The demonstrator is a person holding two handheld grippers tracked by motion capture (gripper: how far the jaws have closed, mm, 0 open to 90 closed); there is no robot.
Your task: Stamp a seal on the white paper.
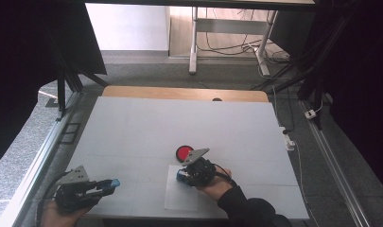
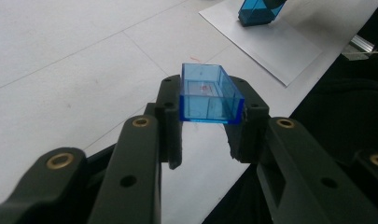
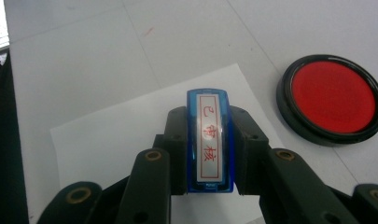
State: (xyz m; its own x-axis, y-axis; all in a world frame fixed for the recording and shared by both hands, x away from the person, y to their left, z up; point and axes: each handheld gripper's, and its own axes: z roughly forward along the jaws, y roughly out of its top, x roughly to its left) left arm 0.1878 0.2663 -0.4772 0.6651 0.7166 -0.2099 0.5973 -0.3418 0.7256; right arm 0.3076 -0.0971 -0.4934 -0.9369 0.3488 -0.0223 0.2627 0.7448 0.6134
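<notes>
Two parts separated: left gripper (image 2: pixel 206 125) clamps the blue cap (image 2: pixel 209 94) off by the table's near-left edge, right gripper (image 3: pixel 209 150) clamps the stamp (image 3: pixel 209 140) over the white paper (image 3: pixel 112 135), red ink pad (image 3: pixel 333 97) open beside it; stamping seemingly pending.

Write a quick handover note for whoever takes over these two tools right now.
Left tool: shut on the blue cap, held above the near left of the table.
Right tool: shut on the blue stamp, its lettered face showing, over the sheet of paper.
The red ink pad lies open just beyond the paper.
Done: the cap is off the stamp.
Left, probably: ink the stamp, press it on the paper, which shows no print so far, then recap.
</notes>
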